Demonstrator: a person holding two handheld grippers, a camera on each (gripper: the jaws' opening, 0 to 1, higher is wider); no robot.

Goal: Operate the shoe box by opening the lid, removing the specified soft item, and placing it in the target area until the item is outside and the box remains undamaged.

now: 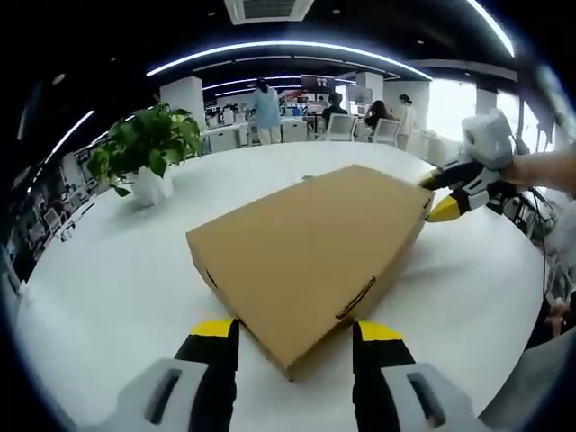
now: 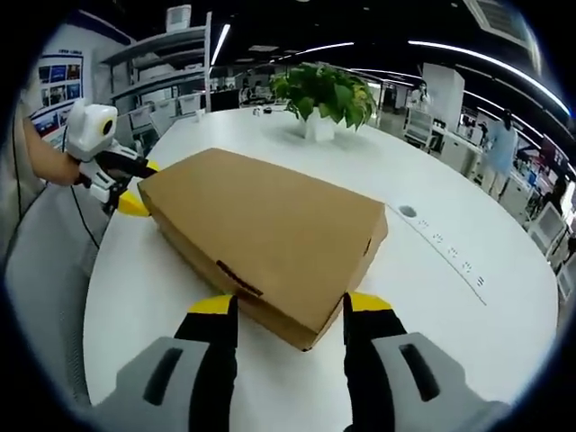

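A closed brown cardboard shoe box [image 1: 310,243] lies flat on the round white table [image 1: 117,288], lid down. My left gripper [image 1: 297,331] is open, its yellow-tipped jaws standing either side of the box's near corner. At the box's far right corner my right gripper [image 1: 435,196] comes in, held by a hand. In the right gripper view the same box [image 2: 261,229] points a corner at my open right gripper [image 2: 291,304], whose jaws straddle that corner. The left gripper [image 2: 142,187] sits at the box's far left corner. The box's contents are hidden.
A potted green plant [image 1: 148,148] in a white pot [image 2: 317,126] stands on the table beyond the box. A round cable port [image 2: 407,211] and small marks lie to the right. People, chairs and desks fill the office behind. The table's edge [image 2: 90,306] runs close on the left.
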